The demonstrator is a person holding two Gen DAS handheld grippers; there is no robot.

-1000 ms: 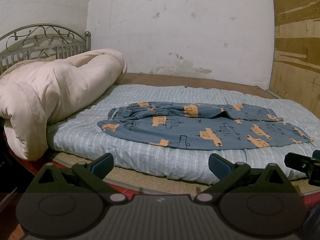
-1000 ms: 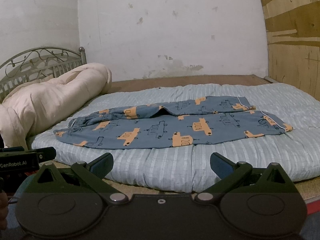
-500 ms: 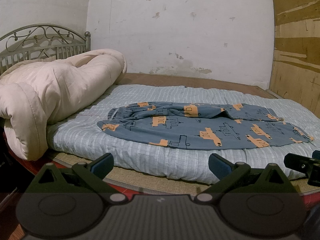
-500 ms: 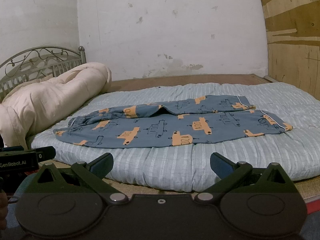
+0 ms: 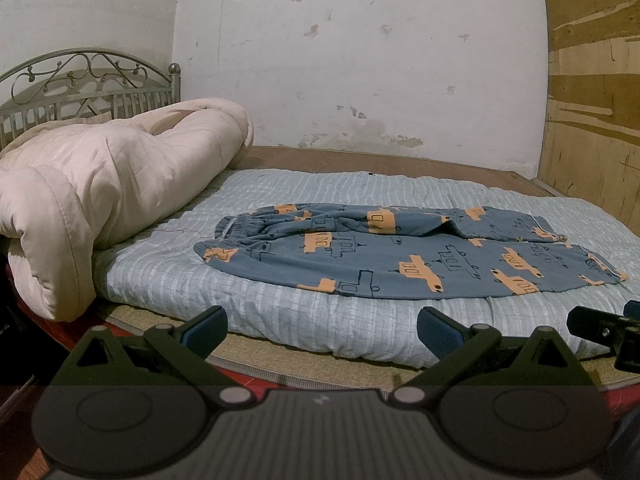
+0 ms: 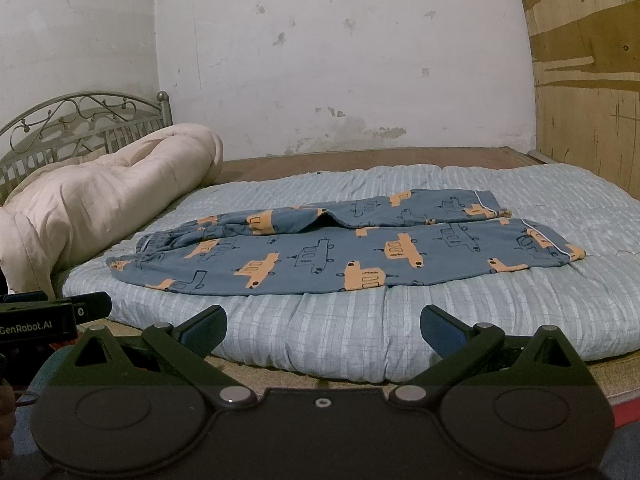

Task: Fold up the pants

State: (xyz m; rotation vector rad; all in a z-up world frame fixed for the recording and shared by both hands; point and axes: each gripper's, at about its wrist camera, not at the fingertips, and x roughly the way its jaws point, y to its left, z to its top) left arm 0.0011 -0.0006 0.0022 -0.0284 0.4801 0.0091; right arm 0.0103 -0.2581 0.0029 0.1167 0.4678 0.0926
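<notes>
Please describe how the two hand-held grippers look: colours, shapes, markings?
Both the left gripper and the right gripper have black bodies with round discs, triangular linkages, silver pivot screws and blue finger pads. The left gripper's side reads "GenRobot.AI" in white in the right wrist view.

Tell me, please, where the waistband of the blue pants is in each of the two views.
Left wrist view: the waistband is left of centre, at the left end of the pants, nearest the cream quilt.
Right wrist view: it is further left, at mid height.
Shared landmark: the metal headboard, upper left in both views.
</notes>
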